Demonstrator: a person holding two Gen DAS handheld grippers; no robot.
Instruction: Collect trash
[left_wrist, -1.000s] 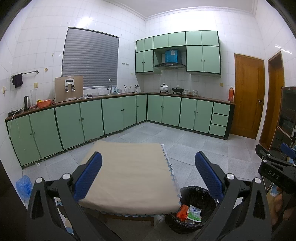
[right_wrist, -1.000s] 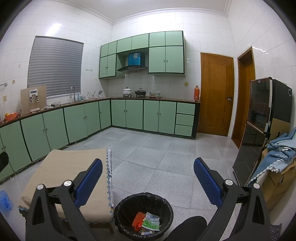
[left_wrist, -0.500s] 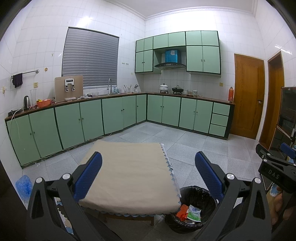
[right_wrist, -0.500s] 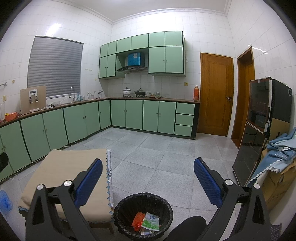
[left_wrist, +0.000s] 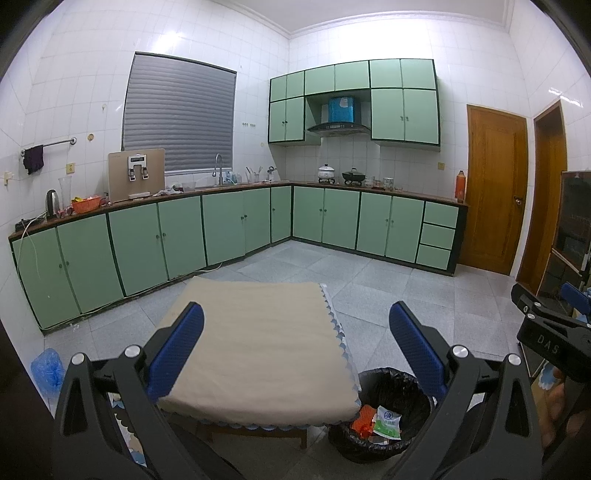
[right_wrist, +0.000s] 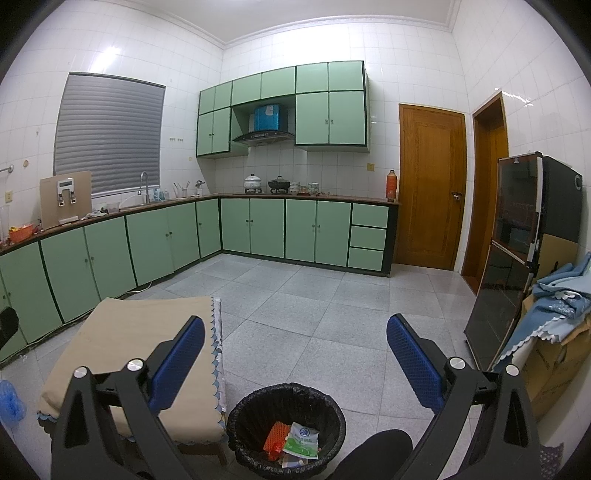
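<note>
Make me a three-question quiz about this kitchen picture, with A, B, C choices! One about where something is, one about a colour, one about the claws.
1. Where is the trash bin?
A. on the counter
B. on the floor beside the low table
C. in the sink

2. What colour are the cabinets?
A. green
B. red
C. yellow

3. How are the left claw and right claw?
A. shut on a bottle
B. shut, empty
C. open, empty

Answers: B, the bin stands on tiles next to the table; A, the doors are pale green; C, the fingers are spread with nothing between.
</note>
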